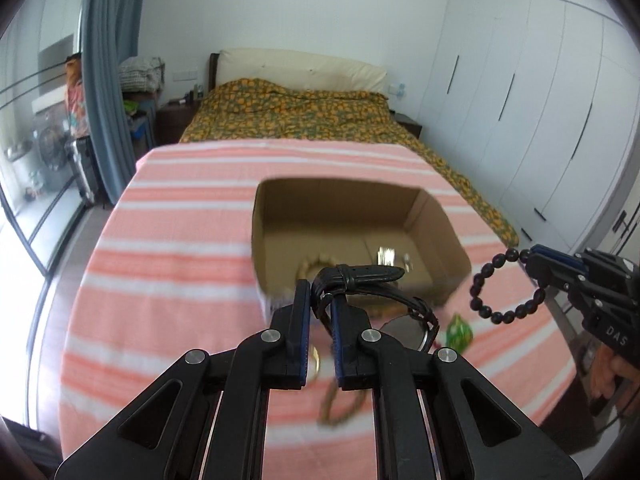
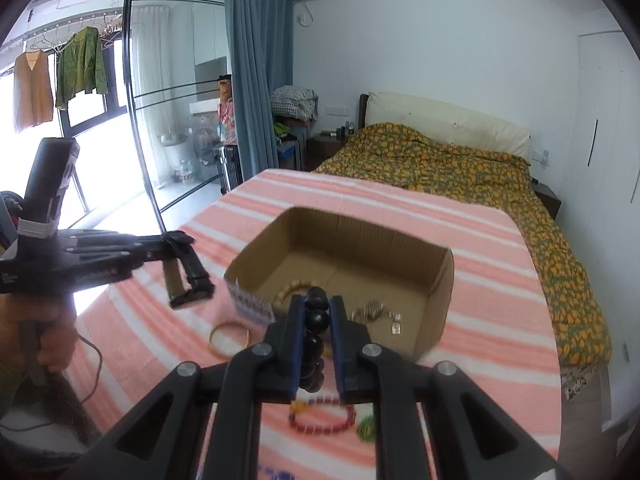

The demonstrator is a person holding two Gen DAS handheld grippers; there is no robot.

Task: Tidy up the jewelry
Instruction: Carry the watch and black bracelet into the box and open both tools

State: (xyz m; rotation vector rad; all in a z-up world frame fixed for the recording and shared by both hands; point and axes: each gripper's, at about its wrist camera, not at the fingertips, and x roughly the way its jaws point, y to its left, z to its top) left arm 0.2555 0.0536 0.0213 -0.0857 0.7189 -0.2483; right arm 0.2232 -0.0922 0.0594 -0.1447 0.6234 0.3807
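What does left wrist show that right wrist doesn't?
Left wrist only: the black-strap watch shut in the left gripper, and the wardrobe doors.

Right wrist only: the gold bangle and red bead bracelet on the striped cloth, and clothes hanging by the window.

Both: the cardboard box, the pale bead bracelet inside it, and the dark bead bracelet in the right gripper.

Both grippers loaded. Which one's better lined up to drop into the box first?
Left, probably. The left gripper holds the black watch by its strap, right at the cardboard box's near wall. The right gripper, clamped on the black bead bracelet, sits off to the box's side.
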